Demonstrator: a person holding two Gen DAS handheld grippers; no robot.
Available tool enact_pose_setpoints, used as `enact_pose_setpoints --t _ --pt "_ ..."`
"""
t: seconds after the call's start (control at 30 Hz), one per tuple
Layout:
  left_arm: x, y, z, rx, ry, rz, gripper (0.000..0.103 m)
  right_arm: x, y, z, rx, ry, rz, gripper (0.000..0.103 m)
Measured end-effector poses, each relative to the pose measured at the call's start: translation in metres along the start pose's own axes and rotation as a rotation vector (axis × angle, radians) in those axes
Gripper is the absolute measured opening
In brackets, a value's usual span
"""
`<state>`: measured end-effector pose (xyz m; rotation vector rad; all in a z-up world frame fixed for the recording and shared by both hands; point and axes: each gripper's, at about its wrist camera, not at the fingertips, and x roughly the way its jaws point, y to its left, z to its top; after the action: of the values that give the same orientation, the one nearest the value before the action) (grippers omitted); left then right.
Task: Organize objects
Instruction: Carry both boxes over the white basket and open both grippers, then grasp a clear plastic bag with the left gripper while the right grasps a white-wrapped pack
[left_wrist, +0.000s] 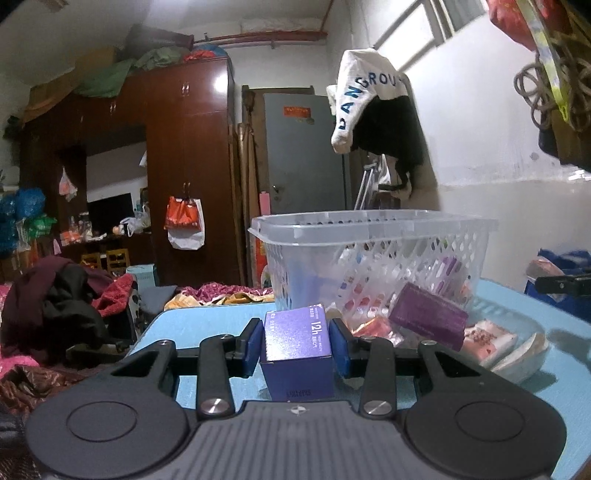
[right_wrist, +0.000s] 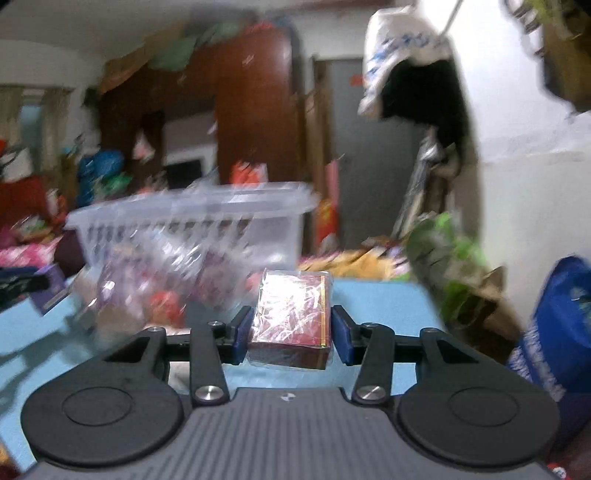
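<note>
My left gripper (left_wrist: 298, 343) is shut on a purple box (left_wrist: 297, 350) marked 12h, low over the blue table (left_wrist: 207, 325). A clear plastic basket (left_wrist: 373, 251) with several packets inside stands just beyond it. My right gripper (right_wrist: 290, 328) is shut on a red box wrapped in clear film (right_wrist: 290, 317), held above the table (right_wrist: 380, 302). The basket (right_wrist: 192, 221) lies ahead and to its left, blurred. The left gripper with the purple box (right_wrist: 48, 284) shows at the far left edge of the right wrist view.
A dark purple packet (left_wrist: 428, 317), pink packets (left_wrist: 487, 339) and a white dish (left_wrist: 524, 354) lie right of the basket. A green bag (right_wrist: 450, 258) and a blue bag (right_wrist: 554, 325) stand off the table's right side. Clothes (left_wrist: 62, 306) are piled to the left.
</note>
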<state>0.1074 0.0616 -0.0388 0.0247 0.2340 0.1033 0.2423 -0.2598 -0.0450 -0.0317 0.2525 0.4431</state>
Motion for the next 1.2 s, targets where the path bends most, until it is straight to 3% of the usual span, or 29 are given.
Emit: enact_pose_setpoints --t 0.1,0.2,0.33,0.37,0.43,0.57,0.6,0.63,0.7,0.77,0.93,1.0,1.07,1.13,1.2 --pt "-0.009 0.007 0.029 -0.062 -0.016 -0.057 0.043 -0.014 0.004 0.024 0.042 -0.07 0.077 0.048" --pt "-0.011 0.001 0.073 -0.057 -0.069 -0.086 0.043 -0.018 0.02 0.066 0.037 -0.115 0.183 0.048" --pt "0.029 -0.019 0.126 -0.013 -0.033 -0.12 0.043 0.019 0.04 0.122 0.048 -0.042 0.373 0.049" --pt "0.043 -0.023 0.135 -0.002 -0.015 -0.122 0.043 0.033 0.046 0.132 0.033 -0.016 0.374 0.049" --pt "0.072 -0.029 0.142 0.01 0.036 -0.091 0.043 0.055 0.057 0.141 -0.035 0.012 0.265 0.049" --pt "0.11 -0.028 0.134 -0.027 0.098 -0.077 0.044 0.09 0.058 0.141 -0.058 0.062 0.249 0.05" --pt "0.114 -0.03 0.131 -0.009 0.106 -0.08 0.055 0.093 0.059 0.139 -0.066 0.053 0.228 0.054" --pt "0.115 -0.033 0.127 0.009 0.109 -0.072 0.068 0.094 0.06 0.138 -0.073 0.049 0.214 0.061" --pt "0.108 -0.035 0.121 0.038 0.08 -0.04 0.073 0.084 0.06 0.133 -0.069 0.018 0.205 0.093" --pt "0.086 -0.032 0.114 0.044 0.022 -0.048 0.073 0.058 0.053 0.125 -0.047 -0.035 0.232 0.102" --pt "0.018 -0.004 0.076 0.004 -0.116 -0.112 0.101 0.022 0.032 0.08 0.003 0.02 0.293 0.103" --pt "0.013 0.005 0.057 0.0 -0.094 -0.089 0.101 0.016 0.022 0.055 0.072 0.02 0.347 0.103" --pt "0.017 0.014 0.042 -0.02 -0.025 -0.084 0.101 0.023 0.012 0.037 0.166 0.092 0.444 0.103" --pt "0.026 0.019 0.034 -0.008 0.021 -0.104 0.101 0.035 0.01 0.029 0.182 0.183 0.439 0.103" --pt "0.035 0.021 0.027 0.023 0.057 -0.068 0.101 0.046 0.019 0.025 0.114 0.257 0.378 0.103"
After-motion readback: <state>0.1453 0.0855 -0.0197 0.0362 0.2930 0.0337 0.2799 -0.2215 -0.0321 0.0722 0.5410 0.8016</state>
